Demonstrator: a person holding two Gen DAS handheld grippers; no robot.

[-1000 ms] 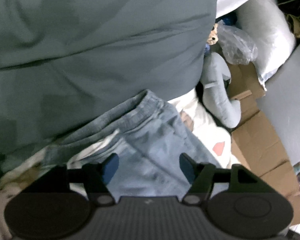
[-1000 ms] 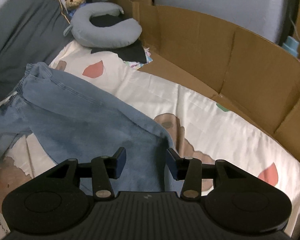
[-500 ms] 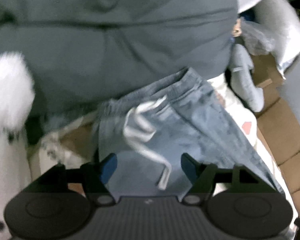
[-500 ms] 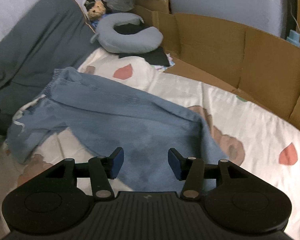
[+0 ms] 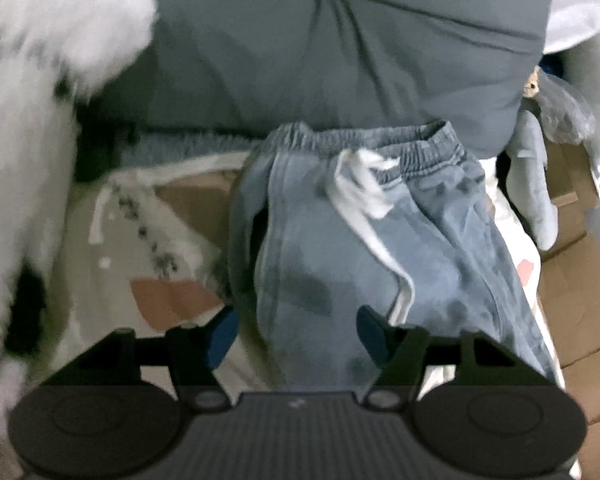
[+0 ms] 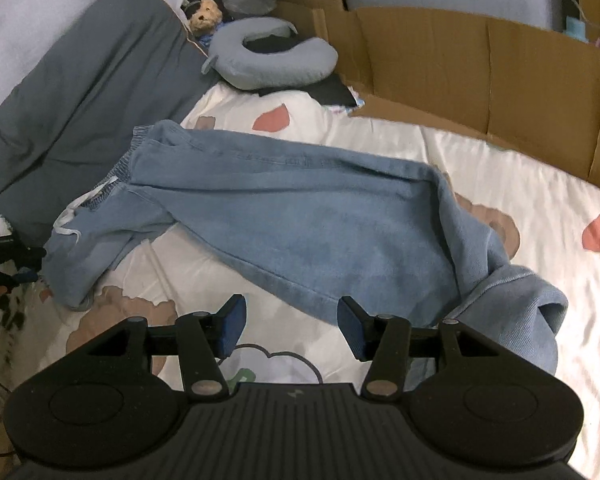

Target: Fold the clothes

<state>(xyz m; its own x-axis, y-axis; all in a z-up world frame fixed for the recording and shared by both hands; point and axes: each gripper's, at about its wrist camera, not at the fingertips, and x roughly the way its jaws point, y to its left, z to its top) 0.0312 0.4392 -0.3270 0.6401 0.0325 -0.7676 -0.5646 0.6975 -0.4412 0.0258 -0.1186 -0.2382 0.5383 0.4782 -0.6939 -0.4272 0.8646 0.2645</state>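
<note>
- Jeans (image 6: 300, 216) are lying on the bed's patterned sheet (image 6: 500, 168), stretched from the elastic waistband at about 9 o'clock in the right wrist view to a bunched-up leg end near 4 o'clock.
- They look roughly doubled lengthwise, one leg over the other, but it's messy: waist end is rumpled, and the white drawstring (image 5: 364, 196) is flopped across the front.
- Left tongs (image 5: 296, 330) sit right over the waist end. They're partway open and closing in at the moment, with denim between the blue pads, though I don't see it pinched yet.
- Right tongs (image 6: 290, 326) hover low over the sheet just short of the leg's lower edge, about half open, gripping nothing.
- So progress-wise I'd say early days. No crosswise fold is done, and the crumpled leg end needs flattening first.
- Grey duvet (image 6: 80, 92), neck pillow (image 6: 272, 60) and cardboard (image 6: 480, 68) ring the bed from 10 to 2 o'clock, well clear of the jeans.
</note>
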